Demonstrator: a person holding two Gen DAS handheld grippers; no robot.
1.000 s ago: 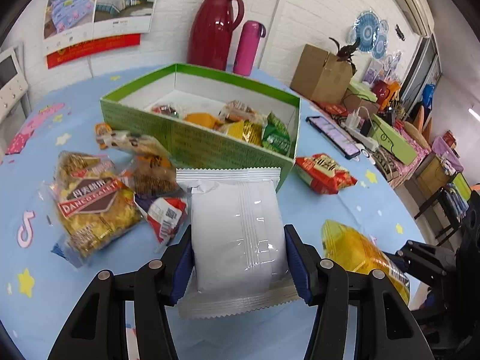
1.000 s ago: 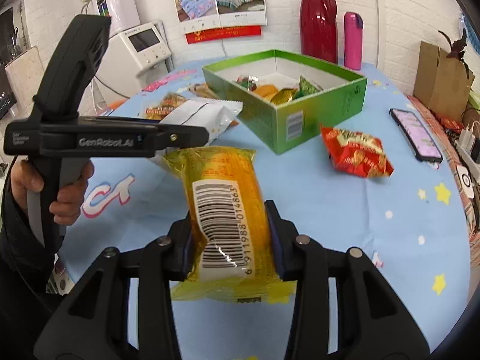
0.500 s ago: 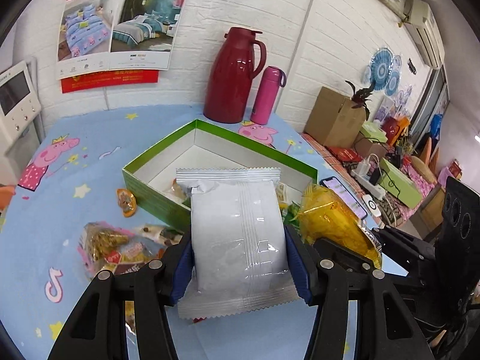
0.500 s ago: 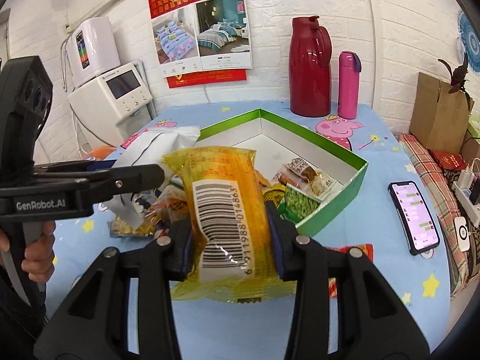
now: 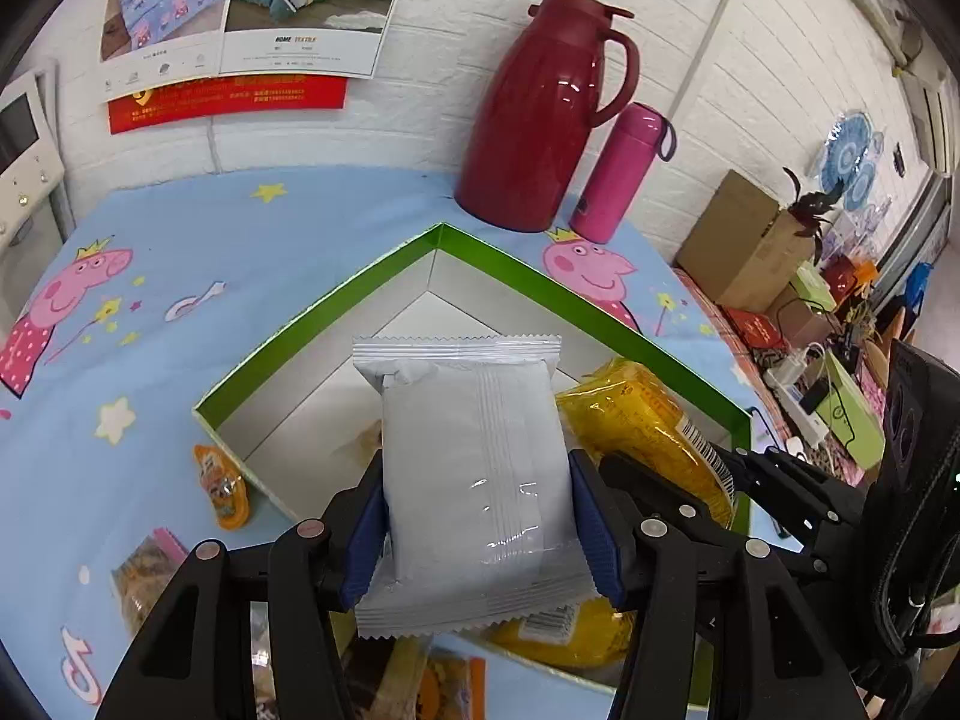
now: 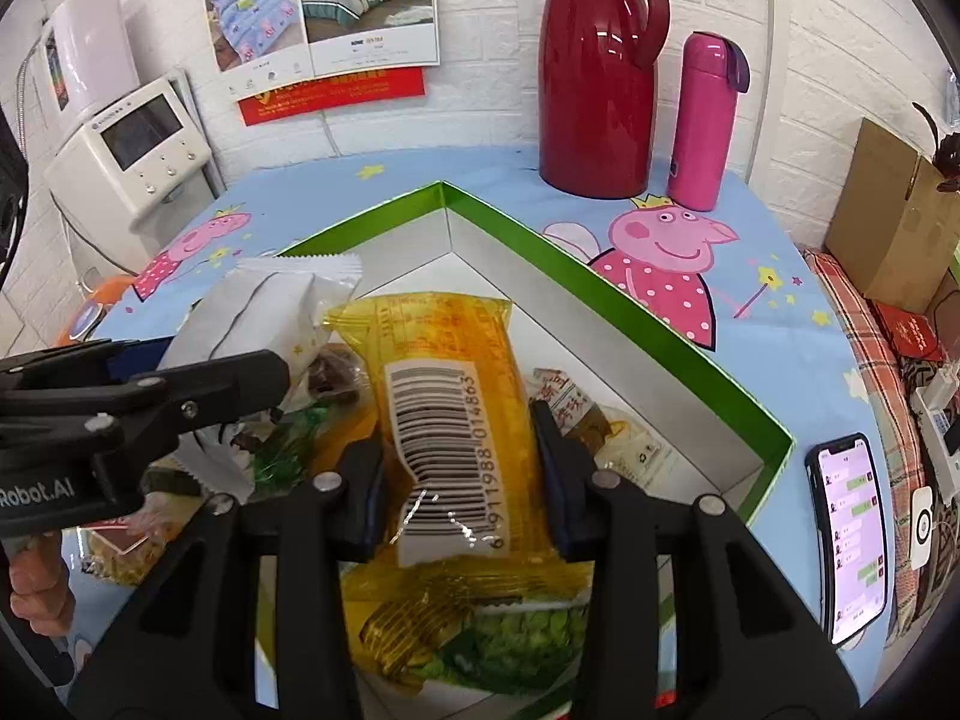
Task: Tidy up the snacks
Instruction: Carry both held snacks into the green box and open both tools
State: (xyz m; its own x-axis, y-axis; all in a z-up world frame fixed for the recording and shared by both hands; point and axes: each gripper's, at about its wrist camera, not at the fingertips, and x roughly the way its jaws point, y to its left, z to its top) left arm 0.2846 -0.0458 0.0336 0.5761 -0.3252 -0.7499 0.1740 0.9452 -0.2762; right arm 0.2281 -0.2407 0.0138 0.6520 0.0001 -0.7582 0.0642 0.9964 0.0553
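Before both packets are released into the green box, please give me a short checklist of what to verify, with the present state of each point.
1. Left gripper holds the white packet firmly: ok, pads press on both sides.
2. Right gripper holds the yellow packet firmly: ok.
3. Both packets are over the green box, inside its rim: ok, as far as both views show.
4. Free floor in the box: ok, the far corner is bare.
5. The two grippers are apart from each other: cannot tell, they look very close.
6. Height above the snacks already in the box: cannot tell.
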